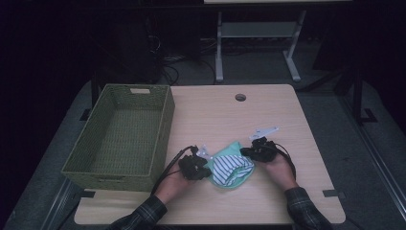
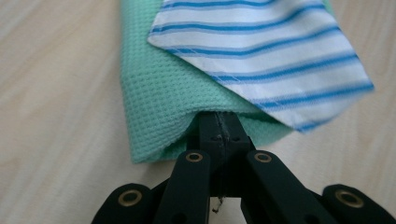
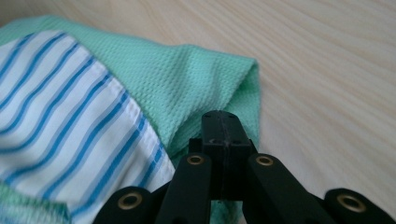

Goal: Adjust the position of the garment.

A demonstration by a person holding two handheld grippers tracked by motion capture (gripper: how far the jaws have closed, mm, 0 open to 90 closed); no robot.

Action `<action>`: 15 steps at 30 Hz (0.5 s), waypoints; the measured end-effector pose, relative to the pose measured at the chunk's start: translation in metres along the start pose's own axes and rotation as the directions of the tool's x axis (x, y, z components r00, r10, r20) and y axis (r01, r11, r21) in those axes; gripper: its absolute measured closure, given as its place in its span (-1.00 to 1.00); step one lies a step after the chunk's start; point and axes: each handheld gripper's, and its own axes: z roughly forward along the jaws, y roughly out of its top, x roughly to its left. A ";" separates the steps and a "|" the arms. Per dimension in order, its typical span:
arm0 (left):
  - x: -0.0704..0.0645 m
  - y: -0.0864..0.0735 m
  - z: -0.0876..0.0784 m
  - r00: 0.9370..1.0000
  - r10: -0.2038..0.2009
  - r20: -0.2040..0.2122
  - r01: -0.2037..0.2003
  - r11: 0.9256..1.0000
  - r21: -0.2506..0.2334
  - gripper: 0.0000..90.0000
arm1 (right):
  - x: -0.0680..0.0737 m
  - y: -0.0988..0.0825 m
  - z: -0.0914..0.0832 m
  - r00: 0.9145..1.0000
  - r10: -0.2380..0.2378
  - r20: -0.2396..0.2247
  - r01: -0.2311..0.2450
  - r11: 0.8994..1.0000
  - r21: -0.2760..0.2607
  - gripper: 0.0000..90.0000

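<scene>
Cloth point(image 1: 231, 168): green w/ striped layer, on table point(image 1: 268, 115) btwn both grippers
L gripper point(image 2: 219, 122): clamped on its left end
R gripper point(image 3: 223, 122): clamped on right end
Basket point(image 1: 120, 132): left of cloth, nearer L hand

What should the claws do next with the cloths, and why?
Probably lift both claws together and carry the cloths toward the basket. The left claw and right claw are each shut on an edge of the green cloth, with the striped cloth lying folded on it, so the bundle looks ready to move. The basket sits open to the left.
</scene>
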 end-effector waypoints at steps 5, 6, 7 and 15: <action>0.009 0.007 0.004 1.000 -0.008 -0.015 0.008 1.000 0.009 0.99 | 0.001 -0.009 -0.009 1.000 0.001 -0.003 0.000 1.000 0.009 0.99; 0.011 0.009 0.005 1.000 -0.011 -0.016 0.011 1.000 0.008 0.99 | 0.002 -0.010 -0.011 1.000 0.009 -0.006 -0.009 1.000 0.012 0.99; 0.012 0.010 0.006 1.000 -0.012 -0.018 0.013 1.000 0.007 0.99 | 0.003 -0.012 -0.013 1.000 0.017 -0.010 -0.016 1.000 0.012 0.99; 0.024 0.022 0.013 0.999 -0.022 -0.038 0.023 1.000 0.005 0.99 | 0.008 -0.024 -0.024 1.000 0.004 -0.015 -0.003 1.000 0.024 0.99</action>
